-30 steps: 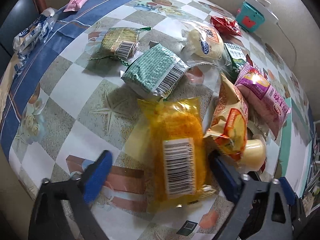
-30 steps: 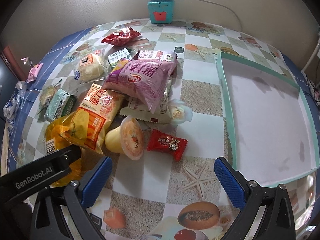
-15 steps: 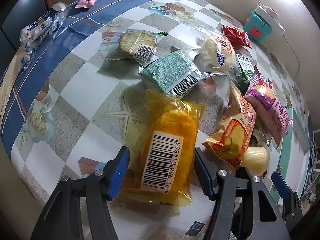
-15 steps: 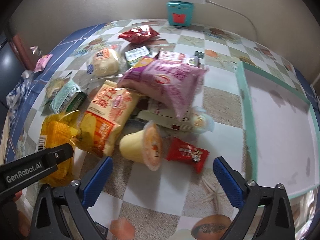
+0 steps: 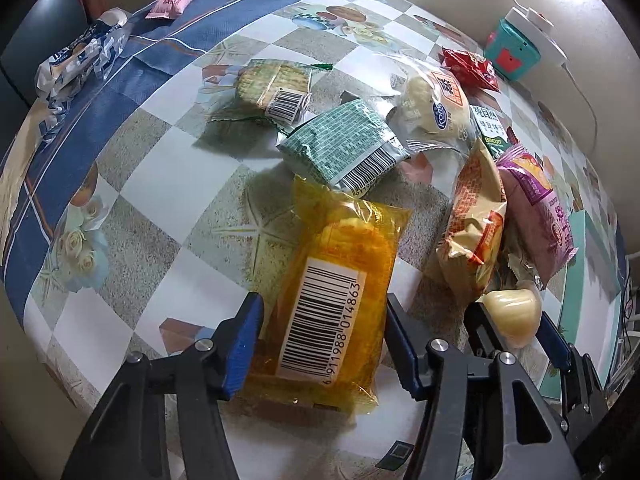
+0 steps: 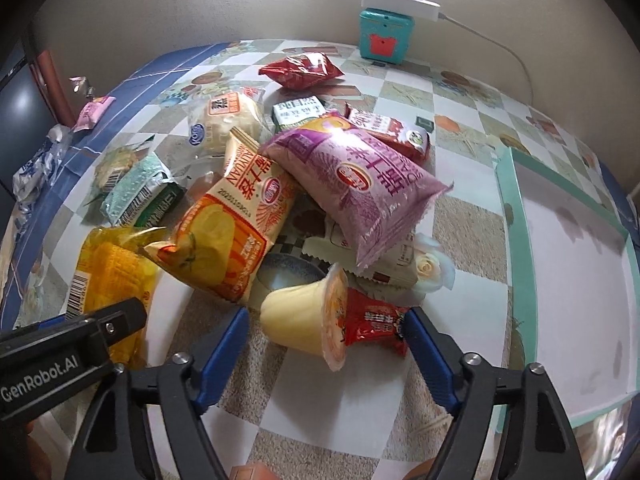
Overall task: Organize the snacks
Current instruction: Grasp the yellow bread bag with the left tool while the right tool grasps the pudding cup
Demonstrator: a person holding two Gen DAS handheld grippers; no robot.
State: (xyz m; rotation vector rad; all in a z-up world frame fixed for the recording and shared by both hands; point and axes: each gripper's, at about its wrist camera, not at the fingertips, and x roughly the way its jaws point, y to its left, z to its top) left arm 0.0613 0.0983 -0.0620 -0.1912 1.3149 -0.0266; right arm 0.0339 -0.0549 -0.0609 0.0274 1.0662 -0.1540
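Observation:
A pile of snack packets lies on the checked tablecloth. My left gripper (image 5: 323,340) is shut on the yellow barcoded packet (image 5: 340,280), a pad on each long side; the packet also shows in the right wrist view (image 6: 108,276). My right gripper (image 6: 326,344) is open, its pads on either side of a yellow jelly cup (image 6: 304,320) and a small red candy packet (image 6: 374,326). An orange packet (image 6: 228,236) and a purple packet (image 6: 356,176) lie just beyond. The white tray with a teal rim (image 6: 516,248) is at the right.
Green packets (image 5: 344,144), a bun packet (image 5: 436,108) and a red packet (image 6: 300,70) lie farther back. A teal box with a white power strip (image 6: 384,32) stands at the wall. A pink sweet (image 5: 172,0) and a wrapper (image 5: 76,60) lie at the far left edge.
My left gripper has closed from wide open onto the yellow packet. My right gripper has moved forward to straddle the jelly cup and the red candy.

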